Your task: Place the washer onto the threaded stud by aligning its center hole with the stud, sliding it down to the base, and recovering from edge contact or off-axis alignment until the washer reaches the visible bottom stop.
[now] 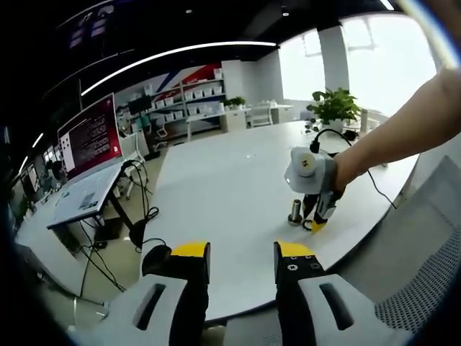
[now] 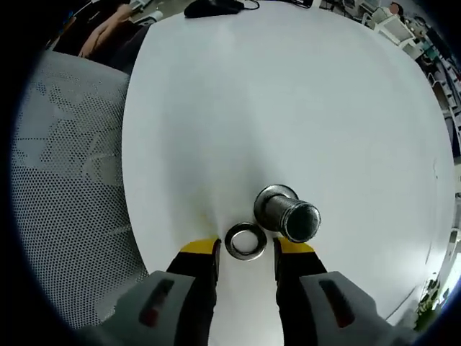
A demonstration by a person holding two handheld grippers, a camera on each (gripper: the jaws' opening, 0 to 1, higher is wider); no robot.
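Right gripper view: right tongs [image 2: 245, 247] spread wide, tips at desk [image 2: 288, 108] level, washer [image 2: 245, 241] lying flat on desk betw. tips, not gripped. Stud [image 2: 288, 211] stands upright just beside washer, bare, w/ flange at base. Mesh chair [image 2: 65, 187] at desk edge. Left gripper view: left tongs [image 1: 242, 251] wide, nothing betw. them, held off desk edge; right tongs seen from afar, tips down next to stud [image 1: 295, 210], washer too small to tell. Plant [image 1: 333, 107] far side, monitor [image 1: 90, 135] left.

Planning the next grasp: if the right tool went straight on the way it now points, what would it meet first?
Probably the washer, lying flat on the table between the open right tool's tips, beside the stud.
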